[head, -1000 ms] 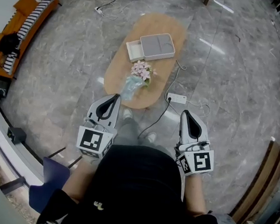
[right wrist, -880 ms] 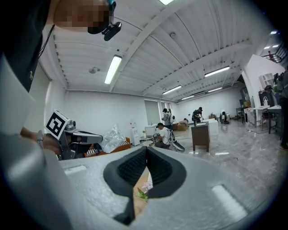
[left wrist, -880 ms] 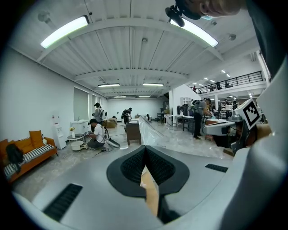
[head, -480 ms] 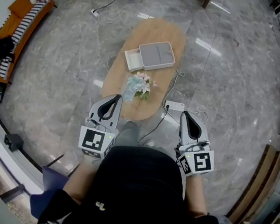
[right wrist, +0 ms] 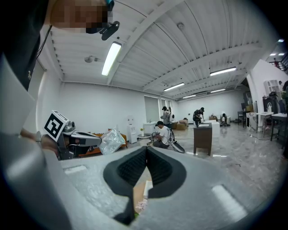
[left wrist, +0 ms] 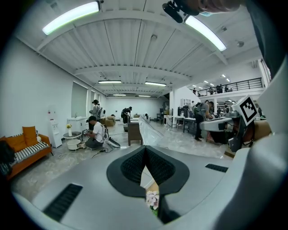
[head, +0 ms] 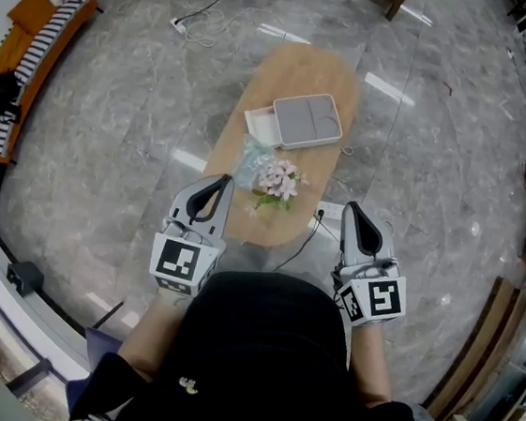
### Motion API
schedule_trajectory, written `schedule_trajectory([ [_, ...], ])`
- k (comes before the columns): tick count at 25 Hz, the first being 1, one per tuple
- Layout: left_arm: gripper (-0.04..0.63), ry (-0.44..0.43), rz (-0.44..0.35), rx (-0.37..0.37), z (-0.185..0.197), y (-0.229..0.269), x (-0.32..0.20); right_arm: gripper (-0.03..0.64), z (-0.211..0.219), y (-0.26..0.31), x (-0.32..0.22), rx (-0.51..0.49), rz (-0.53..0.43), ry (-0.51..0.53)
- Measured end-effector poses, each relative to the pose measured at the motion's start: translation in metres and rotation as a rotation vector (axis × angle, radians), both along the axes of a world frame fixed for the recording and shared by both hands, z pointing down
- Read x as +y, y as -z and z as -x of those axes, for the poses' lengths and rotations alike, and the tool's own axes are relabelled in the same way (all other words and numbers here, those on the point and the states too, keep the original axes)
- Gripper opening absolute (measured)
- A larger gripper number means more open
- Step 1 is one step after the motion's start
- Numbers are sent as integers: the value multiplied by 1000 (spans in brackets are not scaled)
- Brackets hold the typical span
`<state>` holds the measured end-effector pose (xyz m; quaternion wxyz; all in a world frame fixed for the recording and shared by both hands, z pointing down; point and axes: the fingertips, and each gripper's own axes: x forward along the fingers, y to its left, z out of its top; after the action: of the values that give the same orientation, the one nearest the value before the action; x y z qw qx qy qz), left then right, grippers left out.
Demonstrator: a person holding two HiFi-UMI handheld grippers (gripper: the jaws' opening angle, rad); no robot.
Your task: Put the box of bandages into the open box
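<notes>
- Two claws closed tight, nothing held: left claw (head: pixel 217 185) and right claw (head: pixel 352 213).
- On the counter (head: pixel 308 64) sits the open box (head: pixel 302 120), with flowers (head: pixel 281 177) just beside it.

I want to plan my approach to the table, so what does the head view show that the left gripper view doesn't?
Only the head view: the whole oval table, the grey open box on it with a small white box beside it, and a power strip on the floor. Only the left gripper view: ceiling lights and a crouching person among others. Both: the left gripper with fingers shut, the flowers and the orange sofa.
</notes>
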<state>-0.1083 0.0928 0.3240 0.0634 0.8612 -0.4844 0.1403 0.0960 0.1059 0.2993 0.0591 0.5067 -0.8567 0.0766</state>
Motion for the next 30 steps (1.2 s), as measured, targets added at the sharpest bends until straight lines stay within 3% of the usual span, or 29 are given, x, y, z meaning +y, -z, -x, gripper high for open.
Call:
schedule_trajectory([
  [11, 14, -7, 49, 22, 61, -28, -51, -2, 58, -6, -46, 42, 22, -26],
  [20, 14, -27, 120, 22, 50, -54, -72, -2, 56, -17, -63, 66, 68, -21],
  [30, 14, 28, 198, -1, 33, -97, -122, -2, 30, -39, -104, 68, 125, 18],
])
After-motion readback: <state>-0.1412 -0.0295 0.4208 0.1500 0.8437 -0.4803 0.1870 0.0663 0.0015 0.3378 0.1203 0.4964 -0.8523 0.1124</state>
